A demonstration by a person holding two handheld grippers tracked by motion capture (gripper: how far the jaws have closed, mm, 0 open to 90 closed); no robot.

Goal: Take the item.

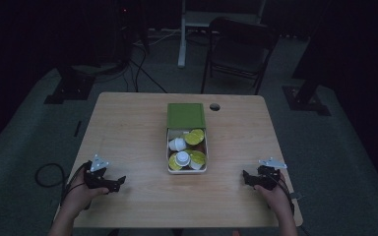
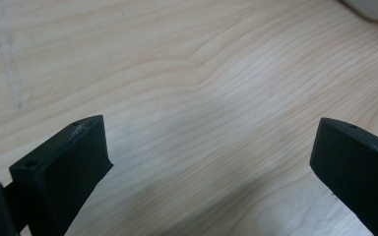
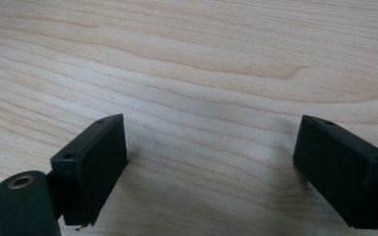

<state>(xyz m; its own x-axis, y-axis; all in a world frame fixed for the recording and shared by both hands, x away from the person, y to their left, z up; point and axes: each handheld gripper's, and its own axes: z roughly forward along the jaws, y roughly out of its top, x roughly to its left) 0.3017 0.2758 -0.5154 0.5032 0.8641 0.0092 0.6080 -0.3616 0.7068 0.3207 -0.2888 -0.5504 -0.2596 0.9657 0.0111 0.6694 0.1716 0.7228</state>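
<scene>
both black two-jaw grippers, left gripper (image 1: 119, 182) and right gripper (image 1: 246, 177), rest jaws apart on the pale wooden table (image 1: 128, 128), flanking the white open box with a green lid (image 1: 186, 142).

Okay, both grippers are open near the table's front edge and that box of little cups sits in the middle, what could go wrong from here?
The cups lie jumbled against each other in the white box, so closing on one may nudge or pinch its neighbour. The green lid stands open at the far end; a reach from above might knock it. The dim light could also make judging depth harder.

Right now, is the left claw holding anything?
No, in the left gripper view the left claw is open, with bare wooden table between its two jaws.
</scene>
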